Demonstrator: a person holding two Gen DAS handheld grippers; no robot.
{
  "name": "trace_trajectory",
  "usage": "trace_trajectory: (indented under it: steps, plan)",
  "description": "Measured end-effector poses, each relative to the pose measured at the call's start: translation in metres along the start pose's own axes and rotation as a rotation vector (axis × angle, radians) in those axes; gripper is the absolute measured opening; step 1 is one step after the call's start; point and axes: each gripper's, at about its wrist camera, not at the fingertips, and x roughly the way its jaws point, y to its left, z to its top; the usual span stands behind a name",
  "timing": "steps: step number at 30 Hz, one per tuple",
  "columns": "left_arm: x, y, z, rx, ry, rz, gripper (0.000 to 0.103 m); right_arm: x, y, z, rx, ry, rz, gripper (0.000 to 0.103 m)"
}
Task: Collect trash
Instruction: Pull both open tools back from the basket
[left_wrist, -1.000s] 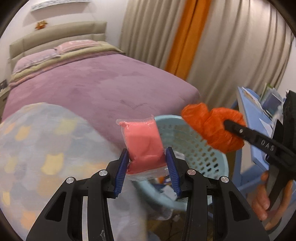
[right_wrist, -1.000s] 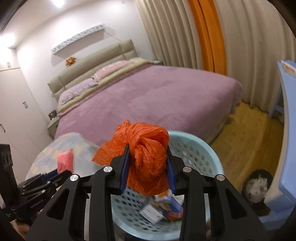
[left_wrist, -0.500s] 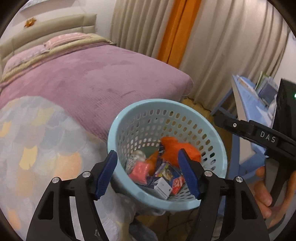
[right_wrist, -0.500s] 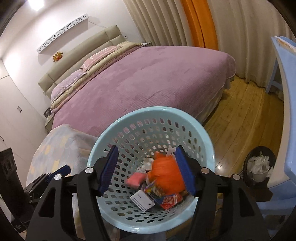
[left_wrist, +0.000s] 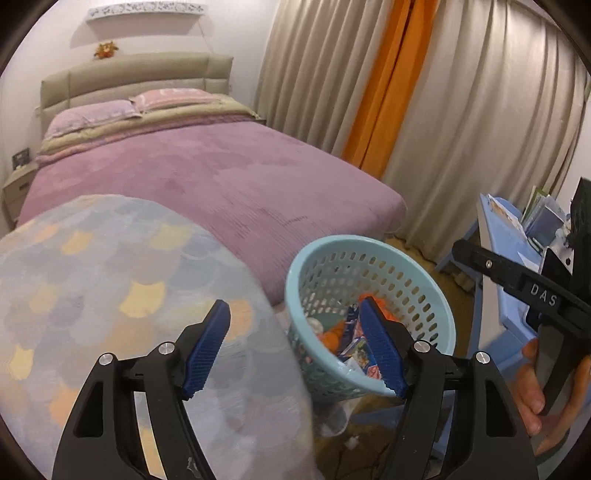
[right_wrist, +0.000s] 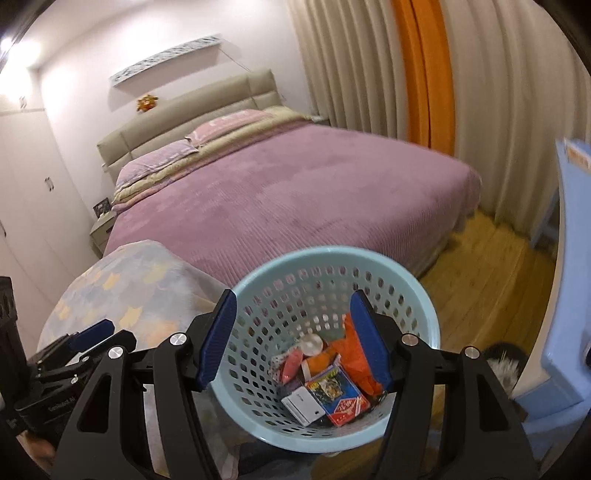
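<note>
Jaws of both the left gripper (left_wrist: 295, 347) and right gripper (right_wrist: 291, 338) gape empty over the blue perforated basket (right_wrist: 424, 314), where the orange plastic bag (right_wrist: 360, 365), small cartons (right_wrist: 338, 395) and pink packet (right_wrist: 290, 365) lie: light, crushable stuff, likely best pinched at a fold or edge.

Black hand-held gripper (left_wrist: 295, 345) frames; ribbed blue pads (left_wrist: 207, 349); silver screws

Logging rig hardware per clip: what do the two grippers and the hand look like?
Both the left gripper and right gripper have black angular frames with silver screws and blue ribbed fingers. The right one's side reads "DAS" in white, and a bare hand grips its handle. No sleeves or cables are visible.
</note>
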Motion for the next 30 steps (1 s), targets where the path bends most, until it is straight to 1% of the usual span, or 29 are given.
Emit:
trace_trajectory:
  steps: [6,8,11,13,16,21,24,26,28,30]
  plan:
    - [-0.033,0.017,-0.011,-0.026,-0.072,0.066,0.075,-0.008,0.020,0.000,-0.017,-0.031,0.009,0.060]
    - [-0.041,0.023,-0.017,-0.020,-0.098,0.112,0.078,-0.011,0.028,-0.004,-0.024,-0.039,0.020,0.061]
    - [-0.047,0.032,-0.034,0.008,-0.137,0.229,0.080,-0.017,0.042,-0.008,-0.045,-0.063,0.012,0.061]
    - [-0.048,0.039,-0.043,0.010,-0.157,0.261,0.080,-0.020,0.048,-0.011,-0.057,-0.079,0.001,0.061]
    - [-0.045,0.052,-0.057,0.004,-0.177,0.259,0.080,-0.025,0.060,-0.018,-0.086,-0.113,-0.027,0.064]
    - [-0.042,0.063,-0.068,-0.029,-0.196,0.253,0.080,-0.034,0.072,-0.026,-0.129,-0.155,-0.052,0.064]
    - [-0.039,0.062,-0.072,-0.032,-0.197,0.249,0.080,-0.037,0.074,-0.031,-0.130,-0.165,-0.050,0.065]
    - [-0.042,0.061,-0.075,-0.035,-0.208,0.245,0.080,-0.038,0.071,-0.033,-0.115,-0.155,-0.041,0.065]
    - [-0.044,0.064,-0.077,-0.049,-0.213,0.233,0.085,-0.039,0.069,-0.034,-0.112,-0.156,-0.044,0.066]
    - [-0.044,0.069,-0.077,-0.071,-0.207,0.217,0.086,-0.041,0.068,-0.037,-0.107,-0.160,-0.054,0.066]
